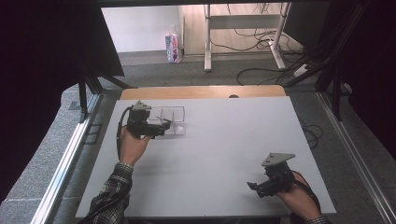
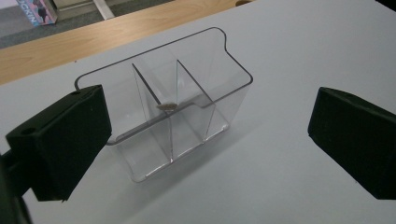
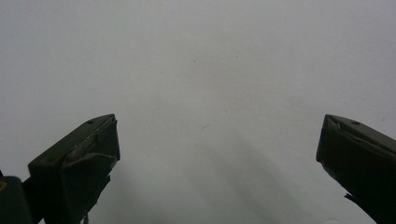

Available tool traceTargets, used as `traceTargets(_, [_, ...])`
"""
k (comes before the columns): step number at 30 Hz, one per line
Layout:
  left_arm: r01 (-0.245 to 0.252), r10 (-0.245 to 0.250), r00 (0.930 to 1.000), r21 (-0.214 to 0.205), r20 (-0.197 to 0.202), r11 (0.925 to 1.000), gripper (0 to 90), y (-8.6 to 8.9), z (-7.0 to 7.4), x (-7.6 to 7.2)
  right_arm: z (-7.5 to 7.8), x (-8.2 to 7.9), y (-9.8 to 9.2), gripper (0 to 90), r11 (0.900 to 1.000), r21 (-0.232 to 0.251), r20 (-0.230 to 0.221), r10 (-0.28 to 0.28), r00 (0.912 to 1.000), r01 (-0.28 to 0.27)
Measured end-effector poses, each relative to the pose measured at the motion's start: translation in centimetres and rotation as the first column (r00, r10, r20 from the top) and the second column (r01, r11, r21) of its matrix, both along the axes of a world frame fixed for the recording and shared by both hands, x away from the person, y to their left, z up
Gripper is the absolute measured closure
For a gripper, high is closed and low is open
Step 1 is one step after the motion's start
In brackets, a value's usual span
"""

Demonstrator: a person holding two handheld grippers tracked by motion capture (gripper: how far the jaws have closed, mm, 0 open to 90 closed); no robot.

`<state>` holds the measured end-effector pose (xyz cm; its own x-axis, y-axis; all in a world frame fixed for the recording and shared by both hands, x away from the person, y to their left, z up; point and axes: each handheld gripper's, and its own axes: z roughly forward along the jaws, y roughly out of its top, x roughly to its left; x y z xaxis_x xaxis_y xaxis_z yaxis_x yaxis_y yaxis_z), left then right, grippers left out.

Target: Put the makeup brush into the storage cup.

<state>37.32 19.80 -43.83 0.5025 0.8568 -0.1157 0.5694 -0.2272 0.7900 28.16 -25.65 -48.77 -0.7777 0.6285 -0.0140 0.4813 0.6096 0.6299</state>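
Note:
A clear plastic box [image 1: 172,119] with thin dividers stands on the white table [image 1: 219,149], toward its far left. In the left gripper view the clear box [image 2: 187,70] shows three compartments, and a small tan object [image 2: 166,106] lies by the middle divider. My left gripper [image 1: 164,126] is open just in front of the box, jaws wide apart with the box between and beyond them [image 2: 210,144]. My right gripper [image 1: 254,187] is open near the table's front right, over bare table surface [image 3: 215,140], with nothing between its jaws.
A wooden strip [image 1: 201,92] runs along the table's far edge. Beyond it are a carpeted floor, a desk frame with cables [image 1: 261,37] and a small colourful carton [image 1: 173,47]. Metal rails [image 1: 65,163] flank the table.

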Motion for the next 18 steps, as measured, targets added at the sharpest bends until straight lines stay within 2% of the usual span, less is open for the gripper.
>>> traceTargets(10, [0.002,-0.002,1.0000,-0.019,-0.003,0.9998,0.0,0.7,-0.5,-1.7,0.0,-0.1,0.1,0.0,1.0000,-0.004,0.001,-0.003,1.0000,0.003])
traceTargets(18, [0.013,-0.013,0.9999,-0.014,-0.002,0.9998,0.0,0.3,-1.2,-2.6,0.1,0.0,0.1,0.0,1.0000,0.004,0.011,-0.003,0.9999,0.003])
